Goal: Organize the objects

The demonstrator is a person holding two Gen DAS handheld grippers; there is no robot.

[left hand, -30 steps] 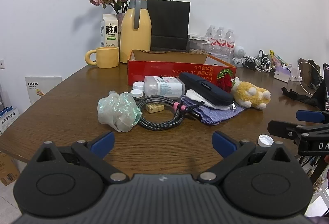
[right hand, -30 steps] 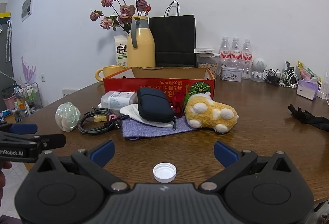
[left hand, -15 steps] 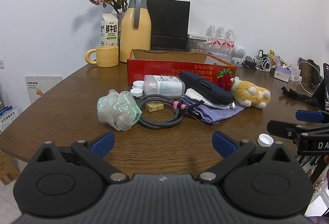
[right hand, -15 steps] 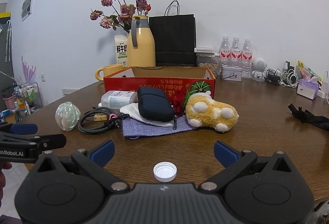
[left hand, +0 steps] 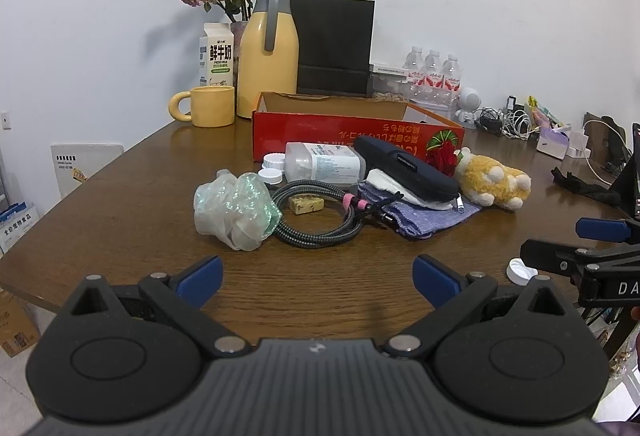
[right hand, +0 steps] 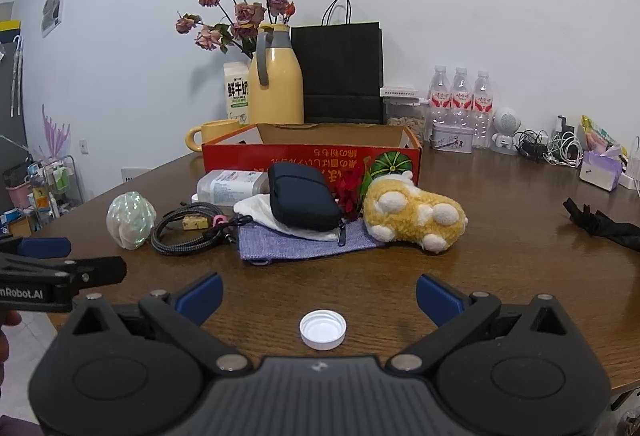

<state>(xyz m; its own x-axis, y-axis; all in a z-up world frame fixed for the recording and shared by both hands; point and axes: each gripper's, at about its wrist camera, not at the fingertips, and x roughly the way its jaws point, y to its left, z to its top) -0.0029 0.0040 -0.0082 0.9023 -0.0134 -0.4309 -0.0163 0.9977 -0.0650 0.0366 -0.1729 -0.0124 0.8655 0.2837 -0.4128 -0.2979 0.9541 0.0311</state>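
A red cardboard box [left hand: 352, 134] [right hand: 312, 156] stands open at mid-table. In front of it lie a clear bottle [left hand: 320, 166], a dark zip case [left hand: 404, 166] [right hand: 302, 196] on a white cloth and purple pouch [right hand: 304, 246], a yellow plush toy [left hand: 490, 182] [right hand: 412, 214], a coiled braided cable [left hand: 320, 222] [right hand: 188, 232], and a crumpled iridescent bag [left hand: 234, 210] [right hand: 130, 220]. A white cap [right hand: 323, 329] [left hand: 519, 271] lies between my right gripper's fingers. My left gripper [left hand: 318, 278] and right gripper [right hand: 320, 294] are both open and empty, hovering at the near edge.
At the back stand a yellow jug [left hand: 267, 52], yellow mug [left hand: 208, 111], milk carton [left hand: 216, 54], flowers, a black paper bag [left hand: 332, 44] and water bottles [right hand: 460, 96]. Cables, a tissue pack [right hand: 600, 172] and a black cloth [right hand: 600, 222] occupy the right side.
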